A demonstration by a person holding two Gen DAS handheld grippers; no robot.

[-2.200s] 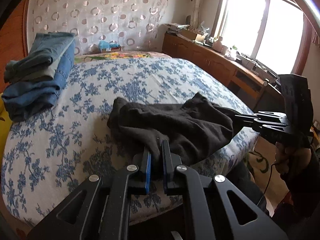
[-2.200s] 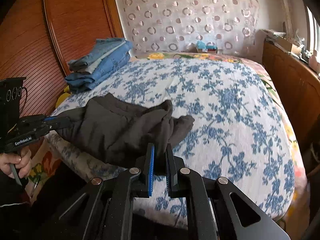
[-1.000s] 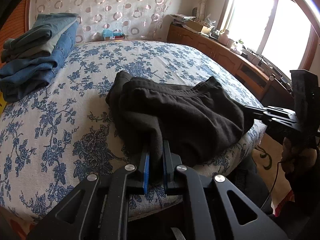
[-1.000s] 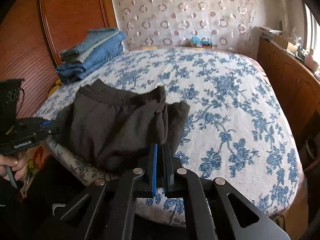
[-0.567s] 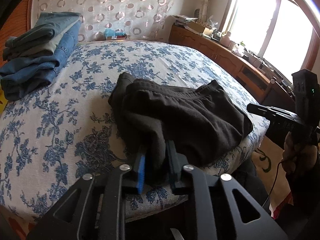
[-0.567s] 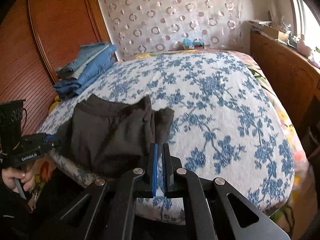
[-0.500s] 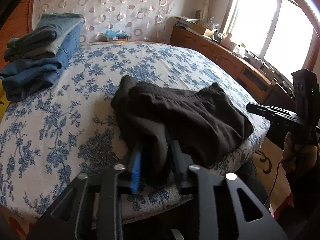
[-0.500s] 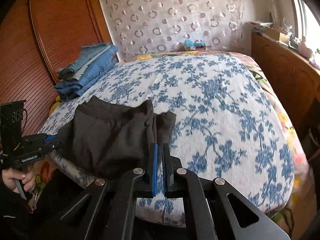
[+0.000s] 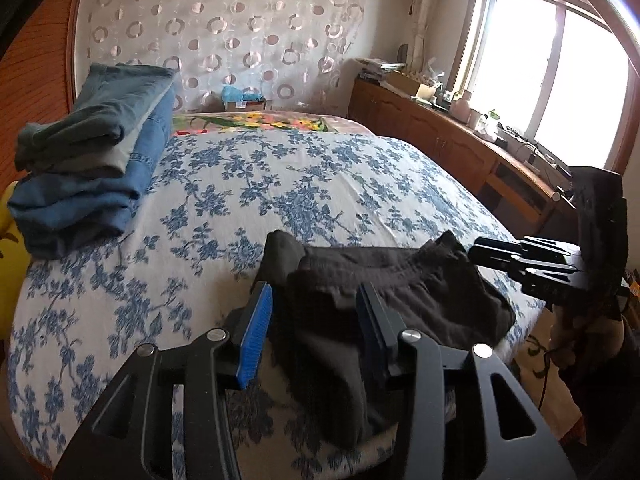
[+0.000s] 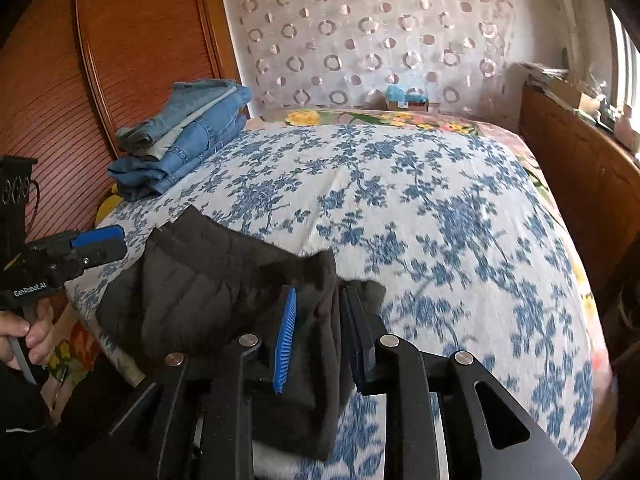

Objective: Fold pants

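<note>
Bedroom scene: floral bedspread (image 9: 320, 184) across most of both views, patterned curtain (image 9: 224, 32) behind the headboard end, wooden cabinets (image 9: 440, 144) under a bright window. Dark pants (image 9: 400, 300) bunched in a folded heap at the near edge of that bedspread, one side sagging over the edge. Stack of folded jeans (image 9: 92, 152) well apart from the heap, toward the far left corner of the bedspread. Left gripper (image 9: 316, 320) just opened, jaws standing apart either side of a hanging fold, pads off the cloth. Right gripper (image 10: 320, 328) likewise just opened, narrower gap, cloth still draped between the jaws but seemingly no longer pinched. Release after a fold, apparently. Risks from here: fabric snagging on a ribbed blue pad (image 10: 286, 336) during pull-back and dragging the fold open; overhanging weight tipping the heap off the bedspread's near edge; uneven layers left rumpled rather than flat if not smoothed.
</note>
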